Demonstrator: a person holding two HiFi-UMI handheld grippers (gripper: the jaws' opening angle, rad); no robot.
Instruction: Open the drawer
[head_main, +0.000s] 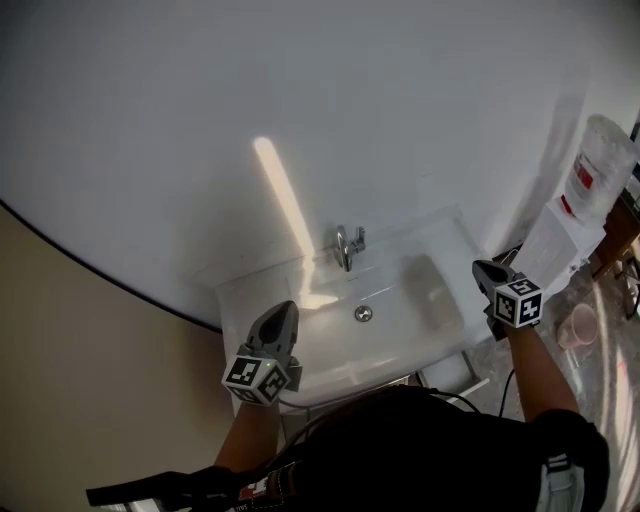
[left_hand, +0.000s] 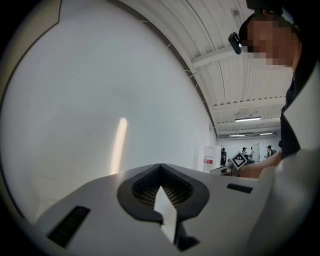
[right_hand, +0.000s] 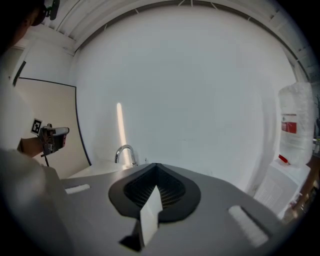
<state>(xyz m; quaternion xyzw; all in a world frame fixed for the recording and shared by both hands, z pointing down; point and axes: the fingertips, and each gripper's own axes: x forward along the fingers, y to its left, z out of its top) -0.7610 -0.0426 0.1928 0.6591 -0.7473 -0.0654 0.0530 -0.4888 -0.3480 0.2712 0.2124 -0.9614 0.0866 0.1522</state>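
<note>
A white washbasin (head_main: 425, 295) with a chrome tap (head_main: 347, 246) stands against the white wall. Under its front right edge a white box-like part (head_main: 448, 372) juts out; it may be the drawer. My left gripper (head_main: 284, 312) hovers over the basin's front left rim, jaws shut, holding nothing. My right gripper (head_main: 488, 270) is raised beside the basin's right end, also shut and empty. In the left gripper view the left gripper (left_hand: 160, 168) points at bare wall. In the right gripper view the right gripper (right_hand: 156, 166) points at the wall just right of the tap (right_hand: 125, 153).
A water dispenser with an upturned bottle (head_main: 603, 163) stands to the right of the basin, and a pink cup (head_main: 578, 326) sits on the floor near it. A beige wall panel (head_main: 80, 380) lies to the left. People stand far off in the hall (left_hand: 246, 152).
</note>
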